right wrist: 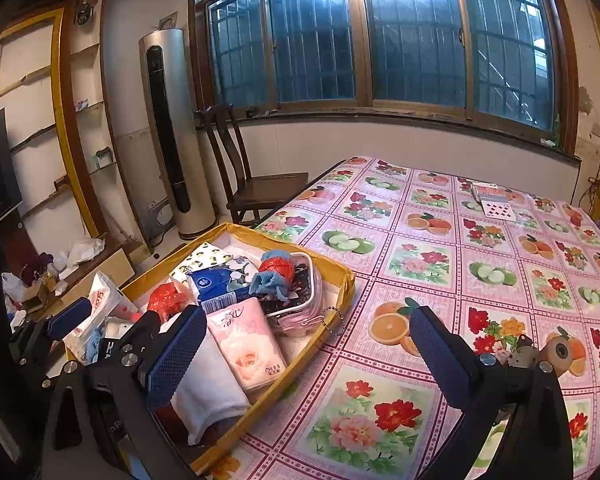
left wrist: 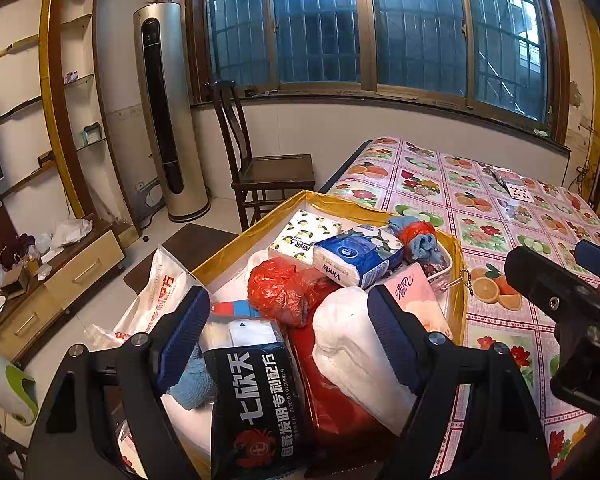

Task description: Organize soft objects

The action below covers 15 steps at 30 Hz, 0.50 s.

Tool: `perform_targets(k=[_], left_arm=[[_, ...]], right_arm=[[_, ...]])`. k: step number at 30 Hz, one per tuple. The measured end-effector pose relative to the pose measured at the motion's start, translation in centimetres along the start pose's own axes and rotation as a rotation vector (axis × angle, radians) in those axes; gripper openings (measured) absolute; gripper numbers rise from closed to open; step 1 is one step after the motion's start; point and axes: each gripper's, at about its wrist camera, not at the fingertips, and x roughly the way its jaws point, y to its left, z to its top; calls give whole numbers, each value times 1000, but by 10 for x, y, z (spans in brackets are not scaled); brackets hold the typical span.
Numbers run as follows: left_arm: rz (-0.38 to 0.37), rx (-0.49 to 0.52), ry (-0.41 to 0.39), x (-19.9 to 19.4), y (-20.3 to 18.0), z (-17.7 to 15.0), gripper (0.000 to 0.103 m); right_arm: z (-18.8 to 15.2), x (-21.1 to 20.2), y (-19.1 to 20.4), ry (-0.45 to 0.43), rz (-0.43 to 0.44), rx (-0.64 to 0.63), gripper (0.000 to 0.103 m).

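Nearest, we see the left gripper (left wrist: 288, 332) spread wide, empty, over a black packet (left wrist: 256, 404) and white pad (left wrist: 360, 344) in the gold-lined box (right wrist: 300, 364). The right gripper (right wrist: 308, 352), also wide open and empty, hovers above the floral surface (right wrist: 420, 264). Farther: blue tissue pack (left wrist: 356, 256), chair (left wrist: 268, 168).

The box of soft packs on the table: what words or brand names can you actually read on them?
"Vinda": blue tissue pack.
"七欣天" over "国家发明专利配方": black packet.
"清风": pink tissue pack.
Red "专利配方": white bag; the rest is hidden.
Lemon-print pack: lettering too small to read.
Playing cards: only pips show.
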Motion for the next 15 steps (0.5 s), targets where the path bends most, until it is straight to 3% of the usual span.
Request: perform_targets(k=[15], left_arm=[[5,2,-12,-2,0,-1,82]], right_arm=[[0,0,0,4,-4,-6,102]])
